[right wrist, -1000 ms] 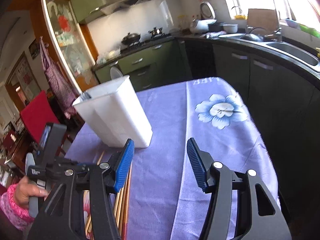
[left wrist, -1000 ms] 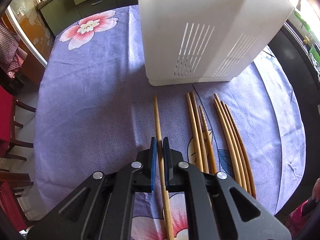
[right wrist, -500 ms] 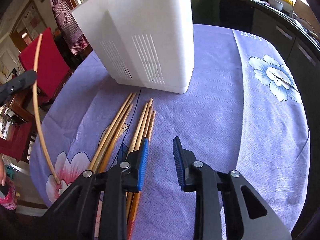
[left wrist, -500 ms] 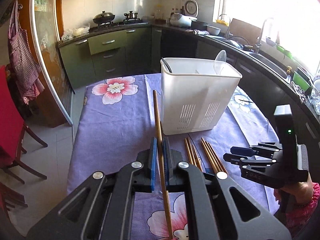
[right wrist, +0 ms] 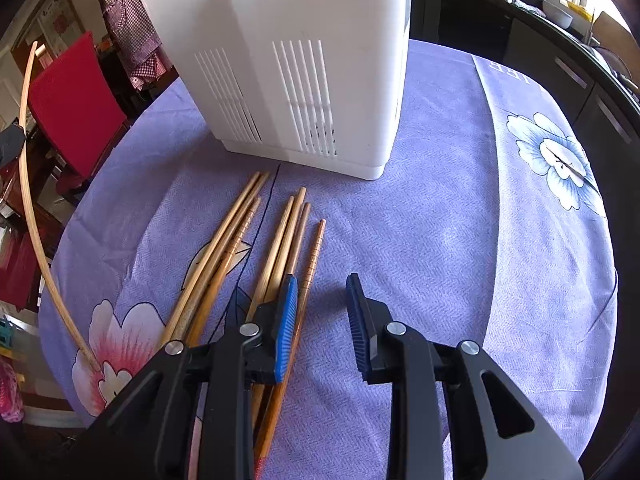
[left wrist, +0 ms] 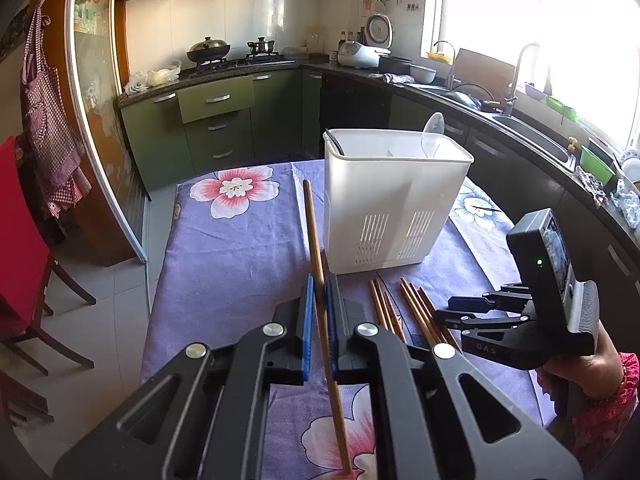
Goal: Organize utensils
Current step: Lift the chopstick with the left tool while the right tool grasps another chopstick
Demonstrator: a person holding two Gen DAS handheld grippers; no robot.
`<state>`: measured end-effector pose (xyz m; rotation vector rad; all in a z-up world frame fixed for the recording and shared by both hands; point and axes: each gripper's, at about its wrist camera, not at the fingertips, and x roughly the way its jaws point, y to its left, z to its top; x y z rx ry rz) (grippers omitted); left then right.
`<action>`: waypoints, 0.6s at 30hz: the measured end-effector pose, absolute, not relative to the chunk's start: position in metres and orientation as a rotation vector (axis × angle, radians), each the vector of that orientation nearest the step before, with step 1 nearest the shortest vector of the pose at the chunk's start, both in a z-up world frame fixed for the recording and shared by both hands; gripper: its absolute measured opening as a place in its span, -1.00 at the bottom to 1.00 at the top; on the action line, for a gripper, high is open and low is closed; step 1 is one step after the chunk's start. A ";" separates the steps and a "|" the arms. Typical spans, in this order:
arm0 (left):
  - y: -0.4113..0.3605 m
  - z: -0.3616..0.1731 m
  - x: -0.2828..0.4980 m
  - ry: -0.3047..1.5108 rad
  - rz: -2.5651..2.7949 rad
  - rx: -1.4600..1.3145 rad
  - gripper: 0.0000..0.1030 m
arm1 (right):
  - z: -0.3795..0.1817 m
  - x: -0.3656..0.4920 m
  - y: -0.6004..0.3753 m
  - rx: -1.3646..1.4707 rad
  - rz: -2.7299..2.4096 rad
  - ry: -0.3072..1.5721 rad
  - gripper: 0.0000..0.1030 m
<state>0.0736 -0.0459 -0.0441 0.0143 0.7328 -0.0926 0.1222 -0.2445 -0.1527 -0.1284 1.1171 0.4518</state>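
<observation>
The long, pale wooden chopstick (left wrist: 320, 280) that I hold is pinched partway along its length between the blue pads of my left gripper (left wrist: 319, 320), jaws pressed tight on it, its upper end tilted toward the tall white plastic utensil holder (left wrist: 392, 208), I judge so it can be tipped over the rim. Its lower end appears to rest on the pink flower print of the purple floral cloth on the counter (left wrist: 224, 248), though my own gripper body covers part of the shaft. The other brown wooden chopsticks (right wrist: 256, 248) lie side by side on the cloth just in front of the holder, tips toward it, easy to take one by one. My right gripper (right wrist: 322, 320) hangs over them with its jaws part spread and nothing between the pads; the left pad sits over the rightmost sticks, and whether it touches them I cannot tell. The sticks' near ends are hidden under that gripper. Inside the holder only a translucent spoon (left wrist: 432, 132) and a dark handle show; its compartments are hard to make out.
</observation>
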 end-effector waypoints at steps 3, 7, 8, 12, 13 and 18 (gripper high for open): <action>-0.045 -0.045 0.073 0.739 -0.097 0.015 -0.87 | -0.153 0.119 -0.239 -0.166 0.436 1.113 -0.50; -0.046 -0.046 0.073 0.746 -0.103 0.022 -0.87 | -0.154 0.121 -0.233 -0.202 0.424 1.111 -0.50; -0.047 -0.045 0.073 0.746 -0.104 0.023 -0.87 | -0.154 0.122 -0.230 -0.215 0.420 1.112 -0.50; -0.046 -0.043 0.072 0.741 -0.105 0.022 -0.87 | -0.154 0.125 -0.224 -0.223 0.420 1.119 -0.64; -0.046 -0.043 0.072 0.739 -0.106 0.023 -0.87 | -0.154 0.125 -0.220 -0.223 0.427 1.118 -0.80; -0.048 -0.043 0.072 0.738 -0.107 0.026 -0.87 | -0.155 0.126 -0.213 -0.182 0.443 1.108 -0.88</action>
